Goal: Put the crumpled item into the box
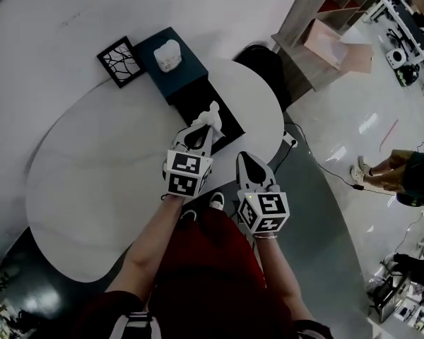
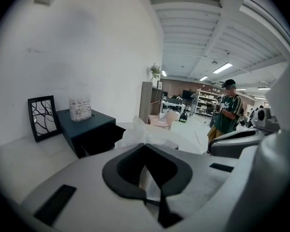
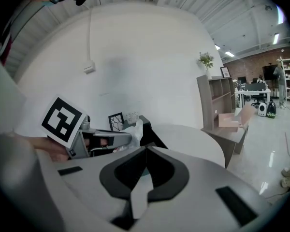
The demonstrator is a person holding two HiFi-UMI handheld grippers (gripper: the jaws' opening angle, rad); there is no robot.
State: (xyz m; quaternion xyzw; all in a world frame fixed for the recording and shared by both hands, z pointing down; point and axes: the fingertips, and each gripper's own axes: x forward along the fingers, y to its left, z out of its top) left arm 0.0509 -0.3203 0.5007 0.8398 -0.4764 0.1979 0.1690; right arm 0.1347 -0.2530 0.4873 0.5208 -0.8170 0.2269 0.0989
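White crumpled item point(image 1: 213, 111) between left tongs point(image 1: 207, 124).

R gripper point(image 3: 145, 147) jaws together, empty

We see a plain white wall point(image 2: 87, 42) behind the rounded white surface point(image 1: 92, 189). The grey floor point(image 1: 339, 133) shines. A wooden shelf point(image 3: 215, 100) stands by the wall, a plant point(image 3: 205, 60) on top. Strip lights point(image 2: 223, 67) glow on the ribbed ceiling point(image 2: 198, 28).
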